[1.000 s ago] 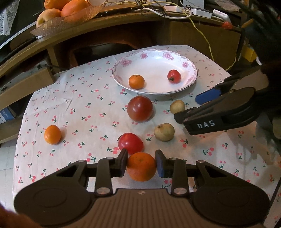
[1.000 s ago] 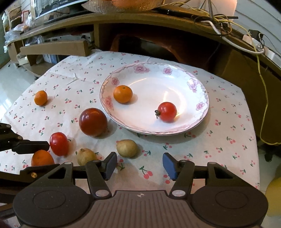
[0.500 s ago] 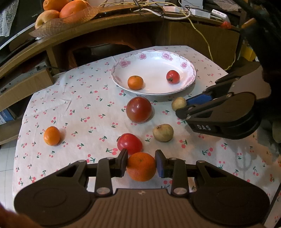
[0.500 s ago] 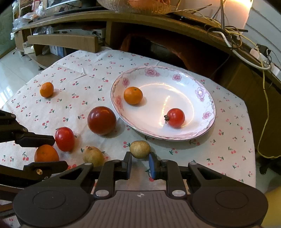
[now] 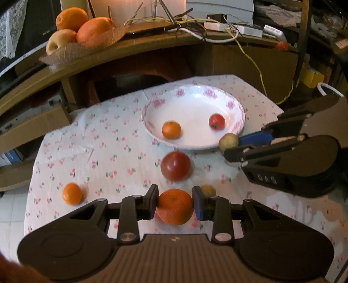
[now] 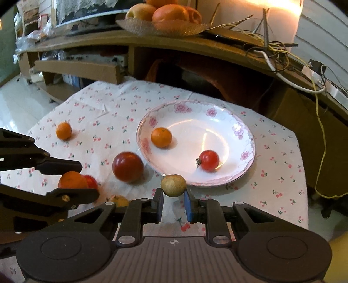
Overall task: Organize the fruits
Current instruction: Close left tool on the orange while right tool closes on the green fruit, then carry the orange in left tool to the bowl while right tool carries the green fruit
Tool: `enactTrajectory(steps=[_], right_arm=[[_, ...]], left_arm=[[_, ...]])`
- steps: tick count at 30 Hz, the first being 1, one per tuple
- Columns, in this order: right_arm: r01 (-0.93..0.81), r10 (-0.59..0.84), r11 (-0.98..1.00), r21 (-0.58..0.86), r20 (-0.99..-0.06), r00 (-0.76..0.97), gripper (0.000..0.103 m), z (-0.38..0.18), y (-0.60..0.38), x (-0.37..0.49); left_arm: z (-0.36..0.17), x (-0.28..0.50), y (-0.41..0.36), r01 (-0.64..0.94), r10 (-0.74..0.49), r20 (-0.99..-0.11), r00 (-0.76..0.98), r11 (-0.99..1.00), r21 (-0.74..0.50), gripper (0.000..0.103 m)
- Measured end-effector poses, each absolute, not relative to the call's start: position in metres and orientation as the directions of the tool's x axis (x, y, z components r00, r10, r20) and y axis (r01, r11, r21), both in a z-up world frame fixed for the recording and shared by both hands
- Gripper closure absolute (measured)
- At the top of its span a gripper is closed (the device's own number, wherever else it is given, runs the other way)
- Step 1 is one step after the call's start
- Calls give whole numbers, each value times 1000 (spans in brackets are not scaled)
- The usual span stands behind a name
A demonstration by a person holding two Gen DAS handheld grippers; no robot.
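My left gripper [image 5: 175,201] is shut on an orange [image 5: 175,206] and holds it above the cherry-print cloth. My right gripper [image 6: 173,201] is shut on a small tan fruit [image 6: 173,185], lifted near the front rim of the white flowered plate [image 6: 243,161]. The plate holds a small orange [image 6: 161,137] and a small tomato [image 6: 208,160]. On the cloth lie a big dark red tomato [image 6: 127,167], a small red tomato [image 6: 91,181], a second tan fruit [image 6: 119,200] and a small orange [image 6: 63,131] at the left.
A wooden shelf [image 6: 195,45] runs behind the table with a basket of big oranges [image 6: 171,15] and tangled cables [image 6: 274,54]. A cardboard box [image 6: 76,69] stands at the back left. The table edge drops to the floor at the left and right.
Both grippers have risen with their fruit: the orange and the tan fruit are off the cloth. The right gripper closed on the tan fruit and carried it towards the plate rim.
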State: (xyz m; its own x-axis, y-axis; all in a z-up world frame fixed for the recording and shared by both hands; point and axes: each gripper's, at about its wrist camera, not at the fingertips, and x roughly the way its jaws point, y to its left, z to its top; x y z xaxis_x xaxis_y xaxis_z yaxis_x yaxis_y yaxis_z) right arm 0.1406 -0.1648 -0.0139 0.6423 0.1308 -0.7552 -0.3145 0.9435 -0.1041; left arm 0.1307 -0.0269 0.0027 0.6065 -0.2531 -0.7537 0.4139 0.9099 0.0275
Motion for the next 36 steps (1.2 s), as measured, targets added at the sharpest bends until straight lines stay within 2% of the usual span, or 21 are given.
enactTrajectory(steps=[14, 36], right_arm=[[-206, 91, 976, -73, -722, 686, 83, 2, -184, 175], [-171, 82, 984, -47, -737, 671, 83, -15, -196, 213]], left_arm=[[21, 180, -58, 398, -228, -724, 651, 915, 70, 64], [-3, 224, -72, 382, -196, -749, 632, 920, 82, 64]])
